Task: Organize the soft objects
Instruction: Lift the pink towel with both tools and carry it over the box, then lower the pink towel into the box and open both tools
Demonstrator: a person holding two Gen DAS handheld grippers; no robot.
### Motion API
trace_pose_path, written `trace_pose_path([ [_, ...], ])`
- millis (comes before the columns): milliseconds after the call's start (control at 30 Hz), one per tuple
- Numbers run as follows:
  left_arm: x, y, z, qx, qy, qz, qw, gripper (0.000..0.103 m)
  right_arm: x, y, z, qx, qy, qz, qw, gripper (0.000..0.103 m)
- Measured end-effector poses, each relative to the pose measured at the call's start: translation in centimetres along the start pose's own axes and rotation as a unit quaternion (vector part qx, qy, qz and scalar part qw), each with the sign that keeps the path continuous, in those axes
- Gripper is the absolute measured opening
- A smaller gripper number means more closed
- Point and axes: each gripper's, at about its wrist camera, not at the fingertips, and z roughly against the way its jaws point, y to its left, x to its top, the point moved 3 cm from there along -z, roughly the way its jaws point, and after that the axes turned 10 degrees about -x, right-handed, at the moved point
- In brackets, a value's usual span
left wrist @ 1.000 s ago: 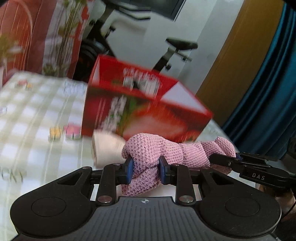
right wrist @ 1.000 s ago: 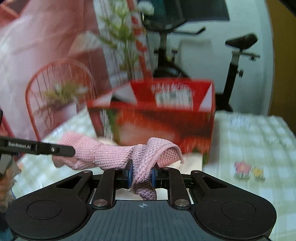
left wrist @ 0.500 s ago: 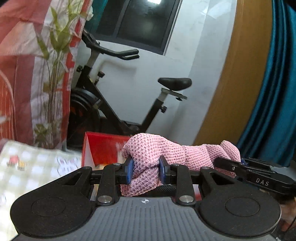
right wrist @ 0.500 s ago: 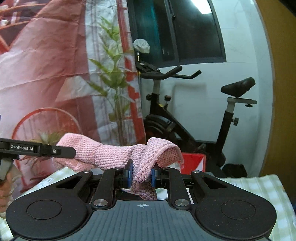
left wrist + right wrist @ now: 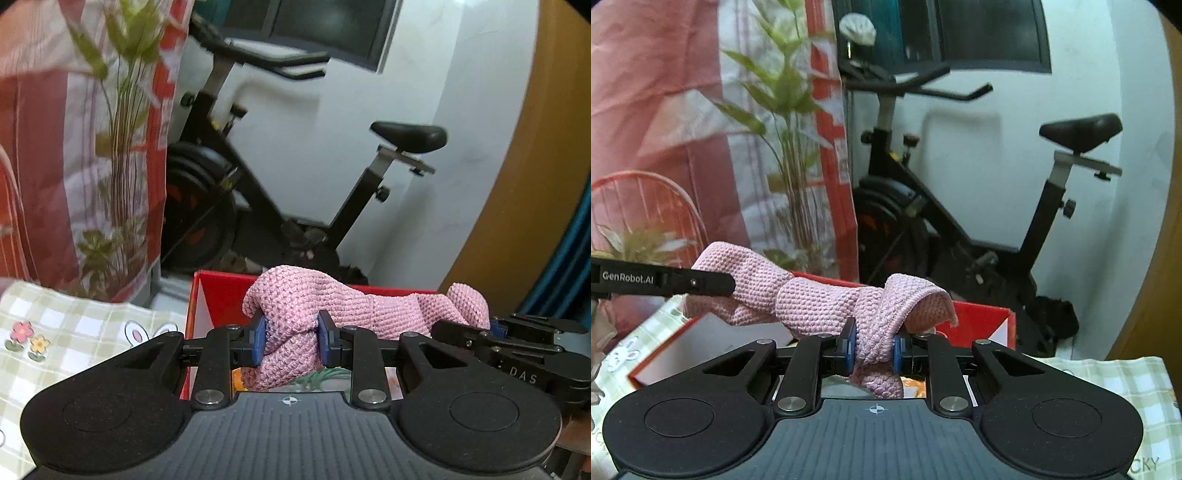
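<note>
Both the left gripper [image 5: 290,341] and right gripper [image 5: 873,350] clamp the pink knit cloth [image 5: 354,314] — stretched crosswise between them, directly above the open red box [image 5: 979,319].

Bright, even indoor light (background motion-blurred, fisheye-curved edges).

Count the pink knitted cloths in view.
1: one pink knitted cloth stretched between the left tongs and right tongs, above the red box. Others may be hidden inside.
</note>
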Motion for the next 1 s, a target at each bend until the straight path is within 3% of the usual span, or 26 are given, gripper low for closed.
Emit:
trace_pose_path([
  [200, -0.9, 1.4, -2.4, 0.003, 0.032, 0.005, 0.9995, 0.031, -0.8, 0.0, -3.6, -0.009, 0.053, -0.013, 0.998, 0.017],
  [267, -1.0, 1.7, -2.8, -0.003, 0.038, 0.008, 0.9992, 0.033, -1.0, 0.0, -4.0, -0.012, 0.067, -0.016, 0.998, 0.023],
  [367, -1.3, 2.0, -3.3, 0.000, 0.049, 0.007, 0.9988, 0.043, -1.1, -0.3, -4.0, -0.018, 0.073, -0.023, 0.997, 0.033],
  [433, -1.3, 1.9, -3.3, 0.005, 0.050, 0.003, 0.9987, 0.056, -1.1, -0.4, -3.9, -0.017, 0.073, -0.029, 0.997, 0.033],
  [533, -1.1, 1.6, -2.8, 0.002, 0.048, -0.004, 0.9988, 0.060, -1.2, -0.4, -3.6, -0.014, 0.075, -0.028, 0.997, 0.039],
  [1000, -2.1, -0.8, 4.0, 0.015, 0.026, -0.030, 0.9991, 0.062, -2.1, -0.8, 3.1, -0.020, 0.047, -0.021, 0.998, 0.039],
])
